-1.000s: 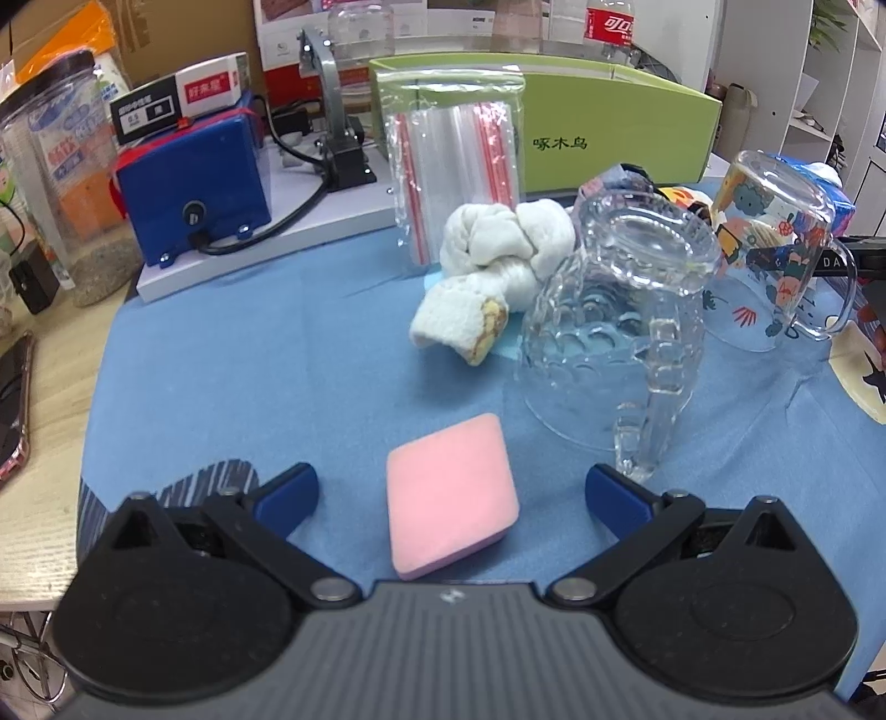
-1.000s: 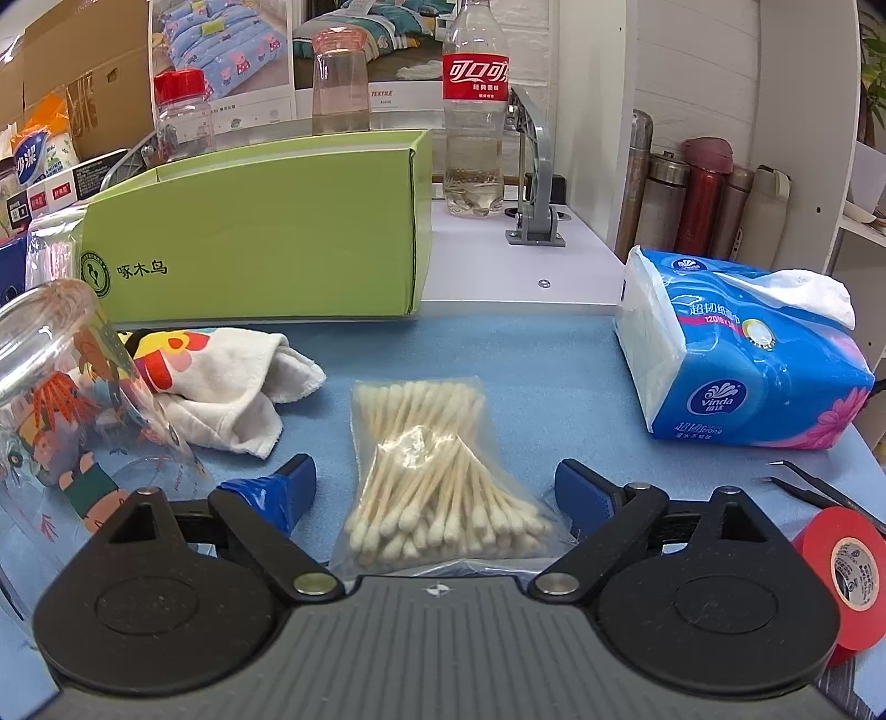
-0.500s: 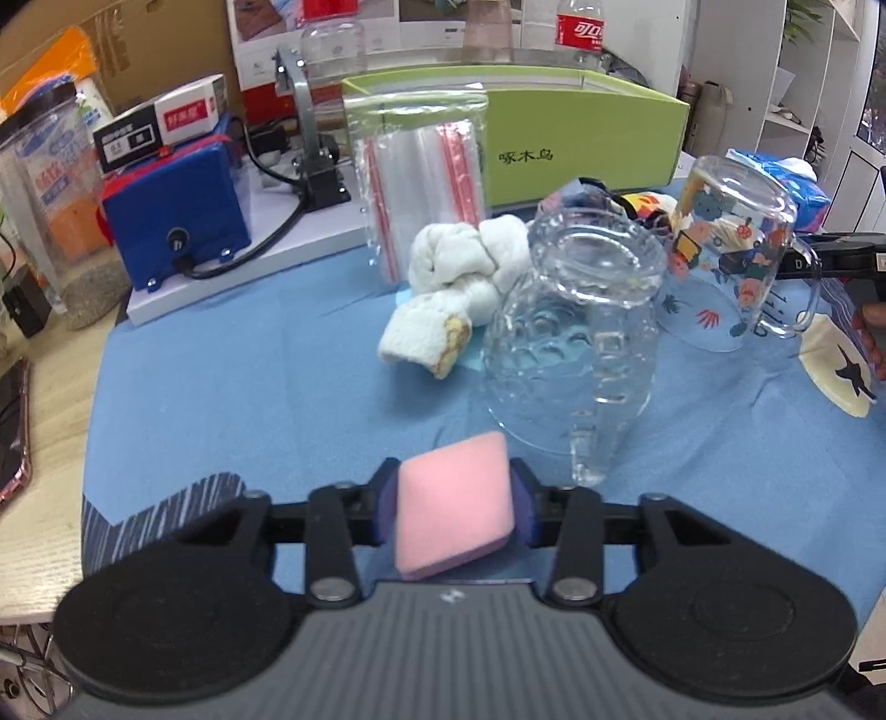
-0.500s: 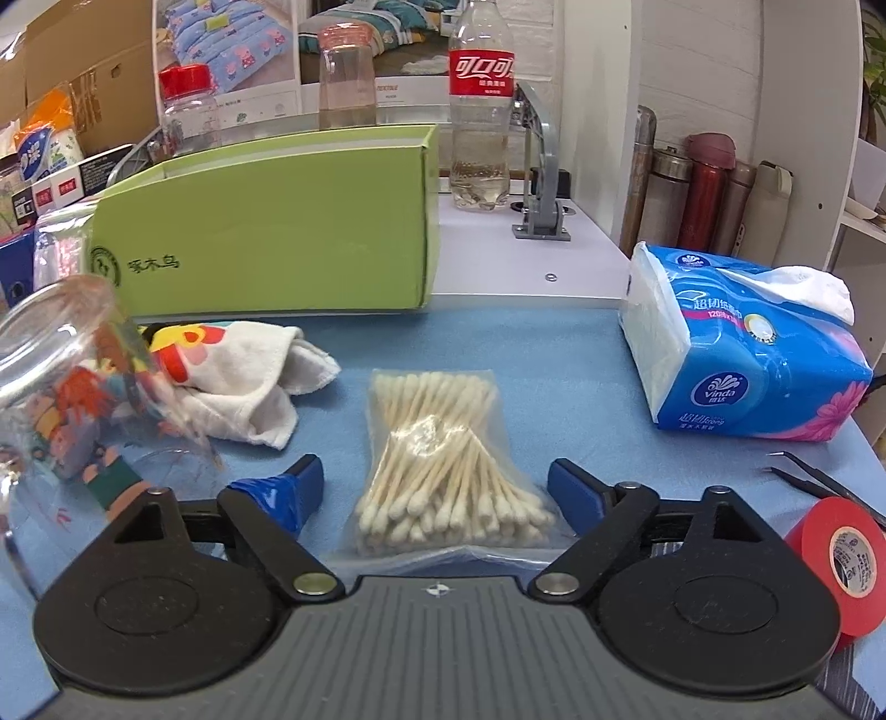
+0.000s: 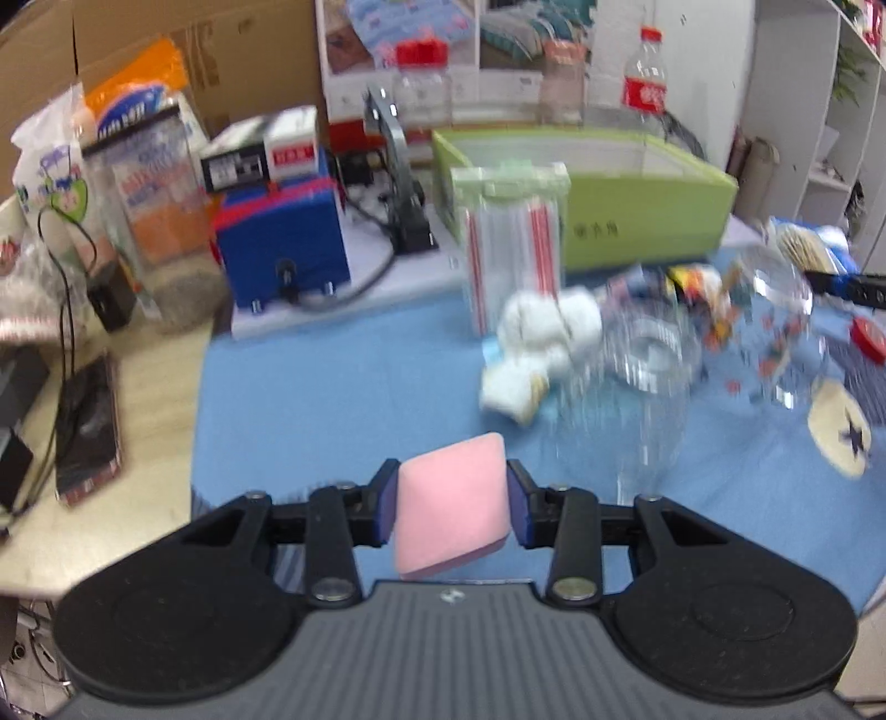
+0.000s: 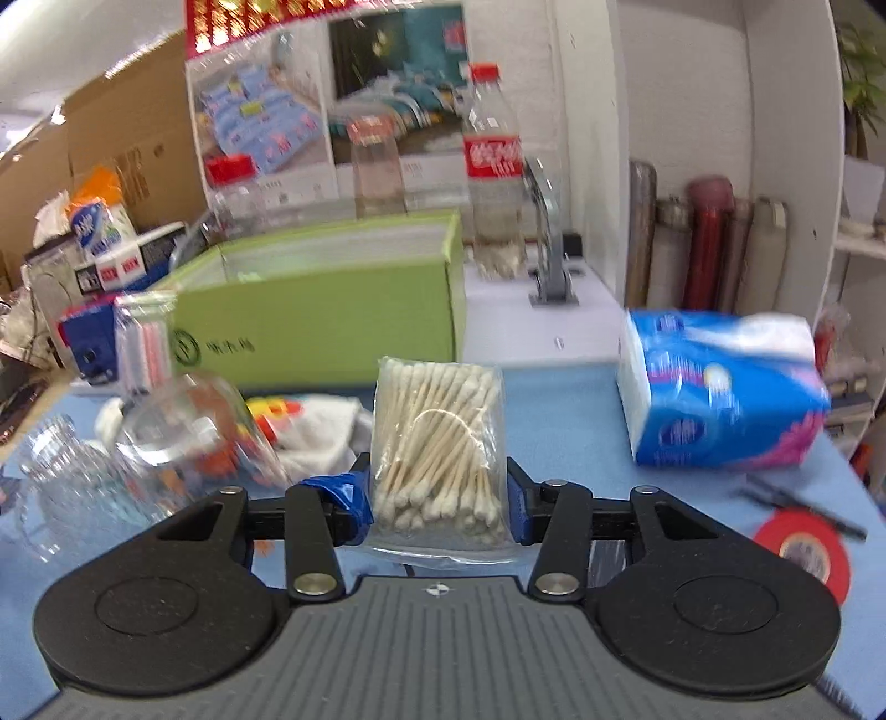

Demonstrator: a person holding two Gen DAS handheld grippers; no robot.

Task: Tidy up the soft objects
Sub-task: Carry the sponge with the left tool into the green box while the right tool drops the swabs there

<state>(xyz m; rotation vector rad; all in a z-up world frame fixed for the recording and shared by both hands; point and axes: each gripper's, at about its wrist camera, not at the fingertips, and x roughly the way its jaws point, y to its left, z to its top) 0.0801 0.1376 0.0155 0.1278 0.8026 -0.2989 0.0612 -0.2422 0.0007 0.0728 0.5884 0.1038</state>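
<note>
With the left gripper (image 5: 451, 509) clamped on the pink sponge (image 5: 451, 507) and the right gripper (image 6: 437, 498) closing on the cotton-swab bag (image 6: 437, 443), both above the blue cloth (image 5: 332, 387), the slippery bag could slide free.

Wall: white (image 6: 681, 83), behind the blue table (image 5: 343, 387).
Shelf: white (image 6: 797, 166), right of the table.
Poster: bed pictures (image 6: 332, 99), on the wall.
Cardboard: brown (image 5: 183, 50), behind the table's left side.

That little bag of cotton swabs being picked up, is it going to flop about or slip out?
The bag of cotton swabs probably stays fairly stiff, since the packed sticks stand upright between the closing fingers of the right gripper. It looks light. Its glossy plastic may be slippery, and the loose bottom edge could sag.
</note>
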